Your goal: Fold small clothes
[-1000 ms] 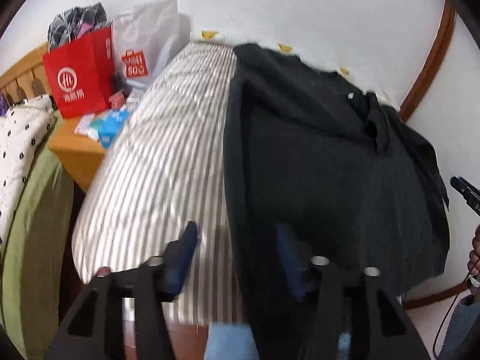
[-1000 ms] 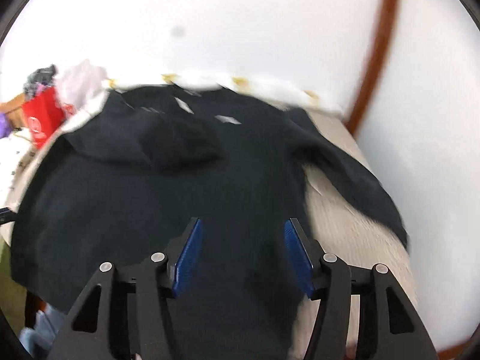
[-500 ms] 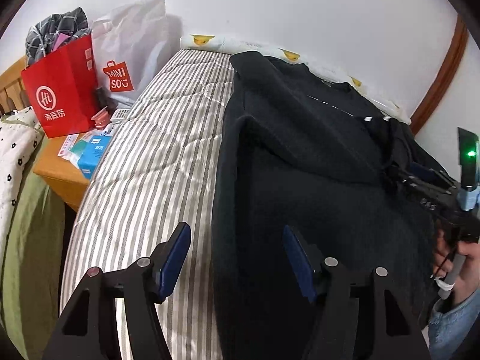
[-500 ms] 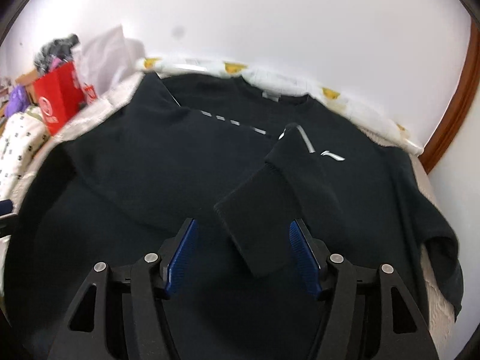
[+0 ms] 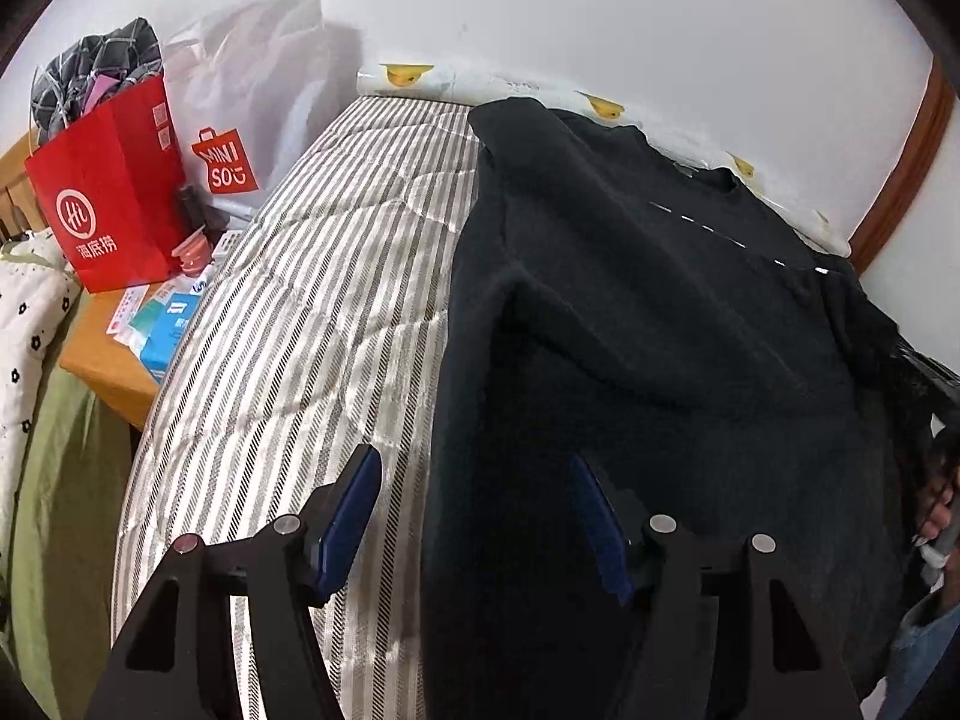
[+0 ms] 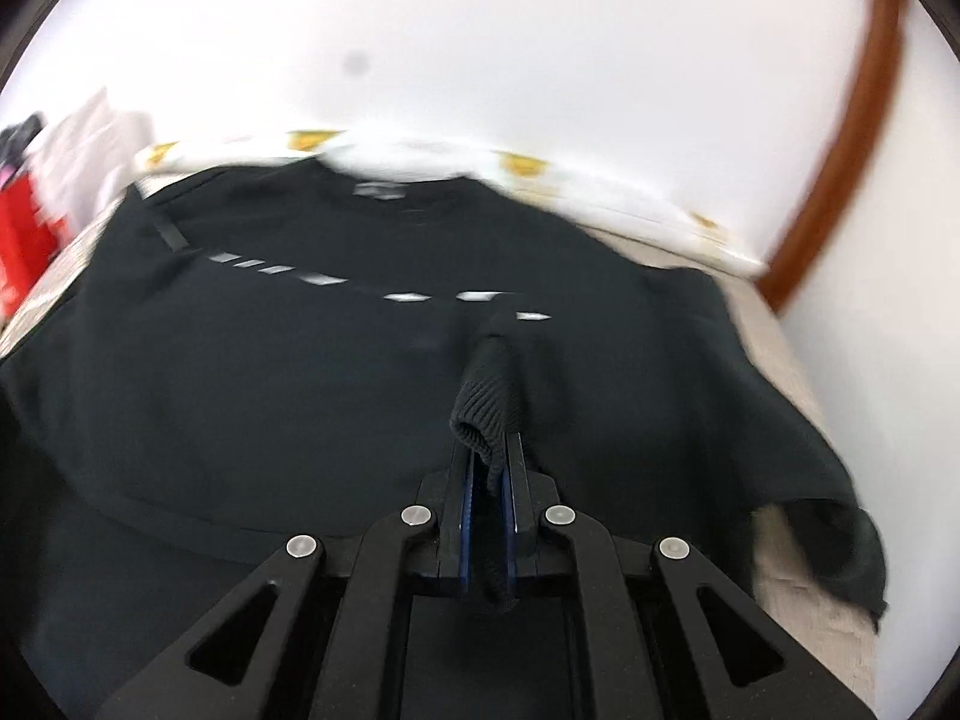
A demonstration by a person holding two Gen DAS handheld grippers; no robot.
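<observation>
A black sweatshirt [image 5: 648, 324] lies spread on the striped mattress [image 5: 300, 324], neck toward the wall. In the right wrist view the same sweatshirt [image 6: 300, 372] fills the frame, with a dashed white line across its chest. My right gripper [image 6: 487, 450] is shut on the ribbed sleeve cuff [image 6: 483, 396], which bunches up between the blue pads over the middle of the garment. My left gripper [image 5: 474, 480] hovers open above the sweatshirt's left edge, one finger over the mattress, the other over the cloth, nothing pinched. A hand [image 5: 936, 510] shows at the right edge.
A red paper bag [image 5: 108, 204] and a white shopping bag [image 5: 252, 108] stand on a wooden bedside table [image 5: 102, 360] left of the mattress. A duck-print pillow [image 5: 540, 84] lies along the white wall. A brown door frame [image 6: 840, 150] runs at the right.
My right gripper moved in over the folded sleeve and shut on its cuff. My left gripper slid nearer the sweatshirt's left edge and stayed open.
</observation>
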